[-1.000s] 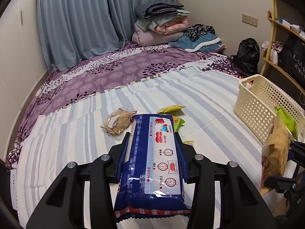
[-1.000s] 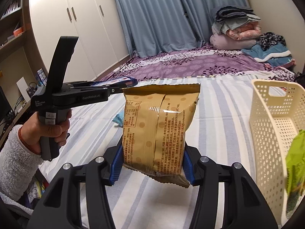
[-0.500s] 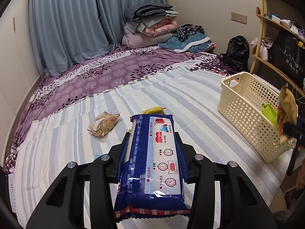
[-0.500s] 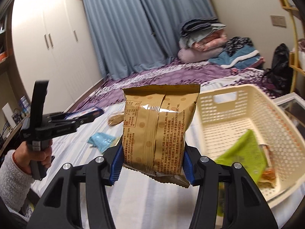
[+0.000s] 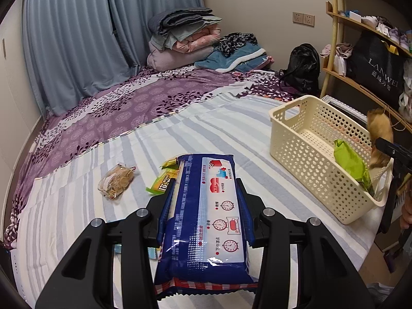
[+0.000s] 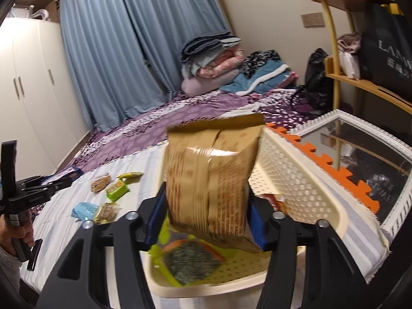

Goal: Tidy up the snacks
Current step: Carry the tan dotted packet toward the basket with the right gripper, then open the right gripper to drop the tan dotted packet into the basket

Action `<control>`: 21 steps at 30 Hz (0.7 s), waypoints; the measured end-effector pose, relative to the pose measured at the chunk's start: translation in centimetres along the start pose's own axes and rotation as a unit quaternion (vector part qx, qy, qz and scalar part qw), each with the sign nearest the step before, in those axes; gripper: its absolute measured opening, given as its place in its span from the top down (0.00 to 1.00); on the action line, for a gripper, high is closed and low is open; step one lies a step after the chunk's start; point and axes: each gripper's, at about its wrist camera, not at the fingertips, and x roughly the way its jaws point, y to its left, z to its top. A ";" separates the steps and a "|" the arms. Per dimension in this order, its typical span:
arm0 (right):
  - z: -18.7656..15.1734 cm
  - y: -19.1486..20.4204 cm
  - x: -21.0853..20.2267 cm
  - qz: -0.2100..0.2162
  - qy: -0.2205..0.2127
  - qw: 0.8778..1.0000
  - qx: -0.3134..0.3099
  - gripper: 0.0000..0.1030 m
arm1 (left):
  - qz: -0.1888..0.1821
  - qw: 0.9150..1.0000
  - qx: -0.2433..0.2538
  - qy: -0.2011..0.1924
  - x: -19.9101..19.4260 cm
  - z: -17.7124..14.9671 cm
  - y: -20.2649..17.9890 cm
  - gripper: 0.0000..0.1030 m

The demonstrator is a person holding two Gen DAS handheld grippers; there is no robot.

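Our right gripper (image 6: 206,206) clamps the tan bag (image 6: 211,177) over the basket (image 6: 296,180), left gripper (image 5: 203,206) gripping the blue pack (image 5: 206,216), loose snacks (image 6: 113,190) beside the basket waiting.

Both grippers are matte black plastic w/ chunky angled arms. Left gripper (image 5: 203,195) has round silver screws on the knuckles, blue pads (image 5: 164,206) inside the fingers. Right gripper (image 6: 206,206): same build, same screws, blue pads. Left of it, bare skin on the left hand (image 6: 15,234), fuzzy grey sleeve (image 6: 6,265).
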 end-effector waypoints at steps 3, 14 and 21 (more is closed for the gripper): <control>0.0 -1.6 -0.3 -0.008 -0.004 1.000 0.014 0.29 | -0.008 1.000 0.005 0.001 0.2 0.5 -1.0 0.56; -0.9 -0.6 -0.5 0.015 0.022 0.999 -0.036 0.29 | -0.034 0.999 0.039 -0.003 0.8 2.2 -4.7 0.56; -1.8 2.3 1.7 -0.028 0.076 0.987 -0.135 0.29 | -0.048 0.998 0.047 -0.004 1.1 2.8 -5.9 0.56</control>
